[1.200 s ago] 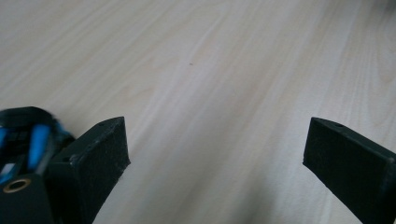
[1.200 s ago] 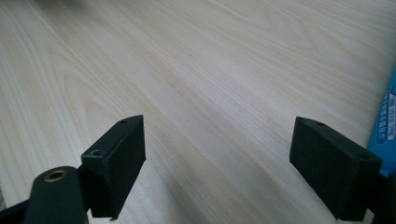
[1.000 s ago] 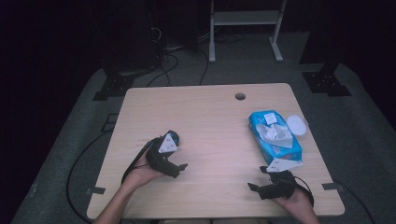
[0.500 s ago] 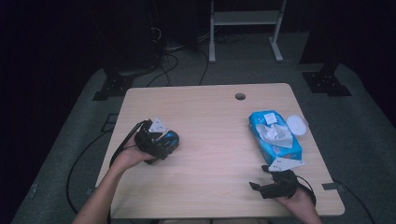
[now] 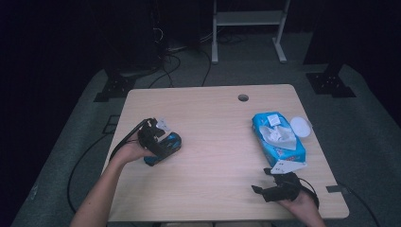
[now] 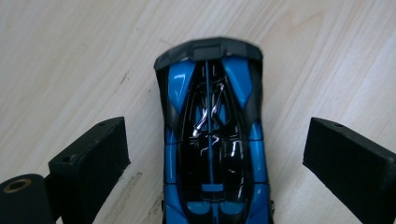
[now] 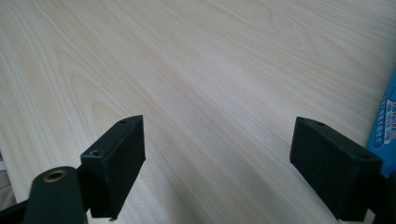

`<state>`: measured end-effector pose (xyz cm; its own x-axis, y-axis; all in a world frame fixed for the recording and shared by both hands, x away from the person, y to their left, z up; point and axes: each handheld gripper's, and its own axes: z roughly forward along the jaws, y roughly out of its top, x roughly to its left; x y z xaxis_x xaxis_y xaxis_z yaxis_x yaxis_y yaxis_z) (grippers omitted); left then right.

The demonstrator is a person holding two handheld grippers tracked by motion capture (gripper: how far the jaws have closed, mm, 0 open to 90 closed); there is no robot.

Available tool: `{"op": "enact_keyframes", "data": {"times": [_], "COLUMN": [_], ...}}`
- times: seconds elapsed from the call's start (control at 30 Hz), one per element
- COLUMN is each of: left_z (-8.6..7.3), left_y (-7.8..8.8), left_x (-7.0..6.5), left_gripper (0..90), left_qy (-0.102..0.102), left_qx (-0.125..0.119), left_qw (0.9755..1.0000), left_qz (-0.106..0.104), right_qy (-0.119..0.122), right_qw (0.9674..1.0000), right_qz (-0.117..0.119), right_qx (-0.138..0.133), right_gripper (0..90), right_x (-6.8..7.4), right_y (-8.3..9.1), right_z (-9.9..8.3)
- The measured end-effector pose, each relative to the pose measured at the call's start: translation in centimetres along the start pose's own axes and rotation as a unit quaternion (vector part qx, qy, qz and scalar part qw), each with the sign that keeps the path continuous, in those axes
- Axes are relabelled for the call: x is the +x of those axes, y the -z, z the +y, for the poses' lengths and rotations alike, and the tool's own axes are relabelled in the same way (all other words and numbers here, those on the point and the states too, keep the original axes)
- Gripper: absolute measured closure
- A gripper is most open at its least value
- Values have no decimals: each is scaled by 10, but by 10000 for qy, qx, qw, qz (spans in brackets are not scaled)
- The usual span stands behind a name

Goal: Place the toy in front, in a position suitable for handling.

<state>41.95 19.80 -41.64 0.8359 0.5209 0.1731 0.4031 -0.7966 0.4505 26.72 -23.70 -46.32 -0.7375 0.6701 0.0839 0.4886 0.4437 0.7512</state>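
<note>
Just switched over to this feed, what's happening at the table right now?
A person works at a wooden table with a gripper in each hand. The left gripper sits over a blue toy car, jaws open on either side of it with gaps, not yet clamped. The right gripper rests open near the front edge, beside a blue pack of wipes.

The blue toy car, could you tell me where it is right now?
In the high view the blue toy car sits on the table's left side, between the open left tongs, untouched.
</note>
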Motion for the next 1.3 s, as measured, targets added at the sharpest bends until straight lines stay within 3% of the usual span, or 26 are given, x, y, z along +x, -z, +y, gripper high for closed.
{"op": "enact_keyframes", "data": {"times": [0.37, 0.4, 0.67, 0.93, 0.97, 1.3], "left_z": [-6, -7, -5, -4, -5, -3], "left_y": [-16, -18, -21, -30, -32, -35], "left_x": [6, 6, 11, 13, 14, 14], "left_gripper": [71, 111, 137, 165, 200, 254], "left_qy": [130, 120, 234, 248, 284, 326], "left_qx": [230, 276, 402, 731, 764, 876], "left_qw": [9994, 9992, 9981, 9955, 9946, 9928], "left_qz": [-239, -275, -404, -554, -639, -754], "right_qy": [10, 4, 27, 25, 12, 15], "right_qw": [10000, 10000, 10000, 10000, 10000, 10000], "right_qz": [14, 26, 39, 45, 46, 25], "right_qx": [19, 20, 44, 44, 38, -2], "right_gripper": [173, 173, 173, 173, 173, 173], "right_x": [0, 0, 1, 0, 0, 0], "right_y": [-1, -1, -3, -2, -2, 0], "right_z": [0, 0, 1, 0, 1, 1]}}
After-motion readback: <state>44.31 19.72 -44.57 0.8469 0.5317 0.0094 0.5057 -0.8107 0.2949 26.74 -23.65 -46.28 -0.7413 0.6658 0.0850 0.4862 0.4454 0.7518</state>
